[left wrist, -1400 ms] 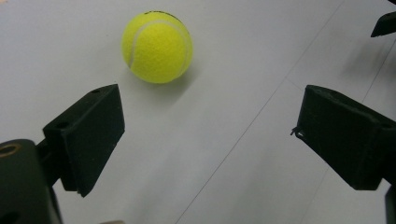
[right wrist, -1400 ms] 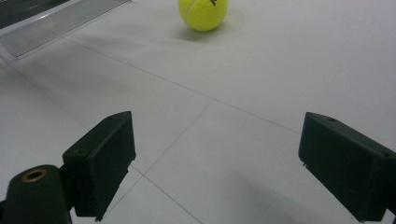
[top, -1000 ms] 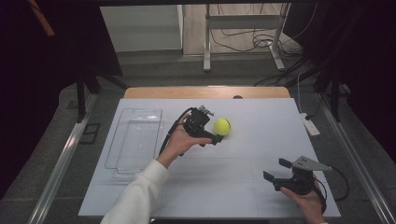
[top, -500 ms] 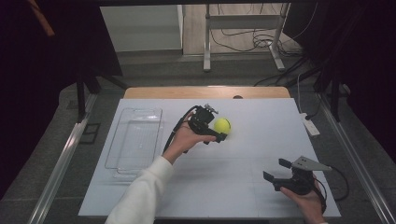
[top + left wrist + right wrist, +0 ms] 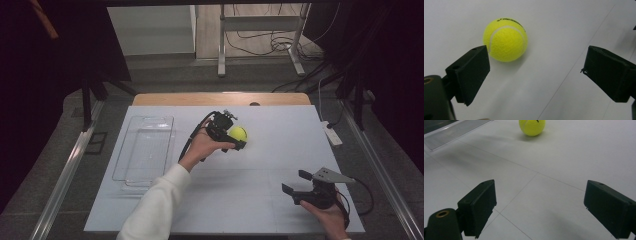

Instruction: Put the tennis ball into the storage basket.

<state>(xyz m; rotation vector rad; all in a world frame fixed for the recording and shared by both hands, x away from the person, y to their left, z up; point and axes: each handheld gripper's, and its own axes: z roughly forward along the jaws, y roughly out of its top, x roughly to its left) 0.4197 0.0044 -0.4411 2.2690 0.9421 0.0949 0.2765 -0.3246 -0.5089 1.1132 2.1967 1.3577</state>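
One fuzzy yellow-green tennis ball point(image 5: 505, 40) resting on the white worktop point(image 5: 280, 165), just ahead of the left hand-held gripper point(image 5: 534, 67), spread wide, probably to straddle it. Right hand-held gripper point(image 5: 305, 189) likewise wide, empty, parked well apart. One clear plastic tray point(image 5: 145, 150) beside, likely the destination.

A lab – dark curtains point(image 5: 60, 50), cables on floor point(image 5: 260, 42), white test table point(image 5: 280, 150).

White sleeve point(image 5: 150, 210); black left gripper point(image 5: 226, 134), blocky fingers point(image 5: 471, 72); right gripper point(image 5: 300, 187) grey-plated.
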